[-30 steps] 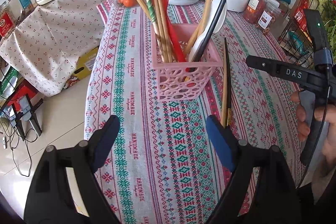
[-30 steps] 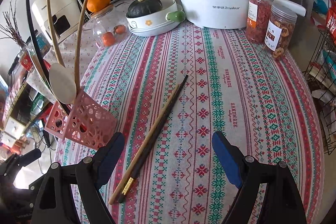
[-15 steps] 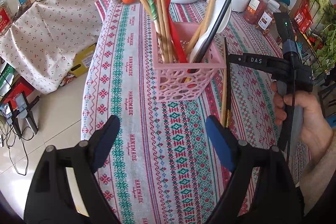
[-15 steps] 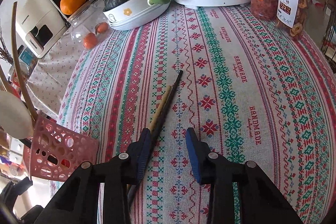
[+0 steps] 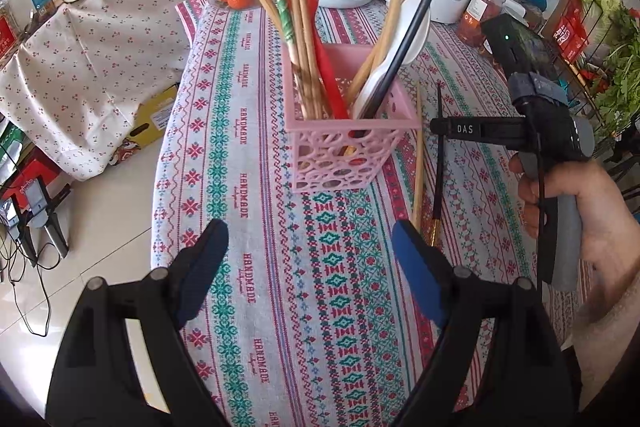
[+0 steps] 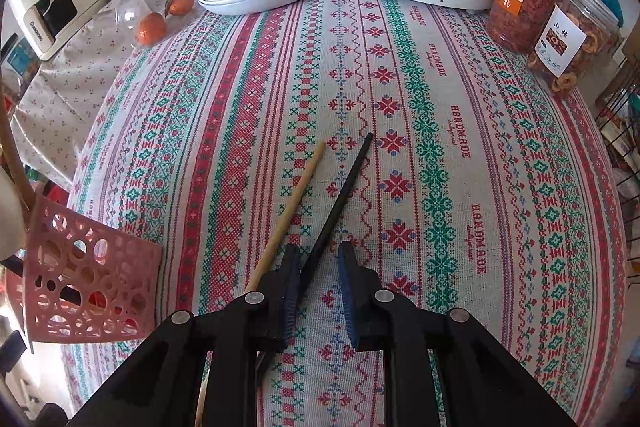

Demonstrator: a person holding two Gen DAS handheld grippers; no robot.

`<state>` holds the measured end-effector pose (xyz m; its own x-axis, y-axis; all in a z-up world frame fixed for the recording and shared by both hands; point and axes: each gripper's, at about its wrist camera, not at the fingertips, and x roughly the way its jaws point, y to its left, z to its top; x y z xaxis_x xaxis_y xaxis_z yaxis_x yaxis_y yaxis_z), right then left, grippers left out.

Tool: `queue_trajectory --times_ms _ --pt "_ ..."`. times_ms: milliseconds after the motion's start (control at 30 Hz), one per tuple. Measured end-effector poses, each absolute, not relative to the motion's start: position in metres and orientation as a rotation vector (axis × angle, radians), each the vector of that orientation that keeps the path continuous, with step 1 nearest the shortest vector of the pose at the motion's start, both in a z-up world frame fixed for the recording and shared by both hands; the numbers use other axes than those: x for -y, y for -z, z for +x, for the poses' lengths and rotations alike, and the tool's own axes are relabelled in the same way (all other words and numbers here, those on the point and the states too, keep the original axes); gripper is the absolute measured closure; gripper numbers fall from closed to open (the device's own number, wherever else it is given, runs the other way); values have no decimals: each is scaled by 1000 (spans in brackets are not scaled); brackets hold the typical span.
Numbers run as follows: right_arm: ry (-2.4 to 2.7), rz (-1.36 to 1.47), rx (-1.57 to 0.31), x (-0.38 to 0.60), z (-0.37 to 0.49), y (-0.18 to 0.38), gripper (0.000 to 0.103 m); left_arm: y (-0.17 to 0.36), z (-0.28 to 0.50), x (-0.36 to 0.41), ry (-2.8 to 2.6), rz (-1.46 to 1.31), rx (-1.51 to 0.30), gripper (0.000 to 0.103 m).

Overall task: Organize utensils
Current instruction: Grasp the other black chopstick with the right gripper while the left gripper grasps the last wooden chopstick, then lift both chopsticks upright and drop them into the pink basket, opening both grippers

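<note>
My right gripper (image 6: 318,269) has just been closing; its jaws stand narrow over the cloth, the black chopstick (image 6: 340,195) between them against the left pad, a gap to the right pad, so not clamped that I can see. The wooden chopstick (image 6: 294,201) lies just outside the left jaw, splayed from the black one at the far tips. The pink basket (image 5: 346,151), full of utensils, sits just left of both. My left gripper (image 5: 310,259) hangs wide apart over bare tablecloth (image 5: 240,131), close to the table's left edge. Right of the chopsticks the cloth is open up to the jars (image 6: 532,7).
</note>
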<state>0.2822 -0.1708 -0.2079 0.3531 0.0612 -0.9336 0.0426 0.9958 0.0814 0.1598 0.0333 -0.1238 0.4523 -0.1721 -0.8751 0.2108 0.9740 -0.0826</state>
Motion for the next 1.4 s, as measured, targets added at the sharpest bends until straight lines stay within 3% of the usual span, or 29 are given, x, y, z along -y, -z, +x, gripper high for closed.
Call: queue_trajectory --times_ms 267,600,833,900,1067,1400 --pt "-25 130 -1283 195 266 212 97 119 153 -20 281 57 -1070 19" --pt "-24 267 -1272 261 225 190 97 114 132 37 405 174 -1025 19" --pt "-22 324 -1233 301 194 173 97 137 140 101 438 303 -1044 36" --pt "-21 331 -1233 310 189 173 97 144 154 116 408 326 -1041 38" --pt "-41 345 -1254 325 183 180 97 159 211 148 318 329 -1080 53" --pt "-109 409 -1223 345 175 168 97 173 282 169 144 375 -1115 62"
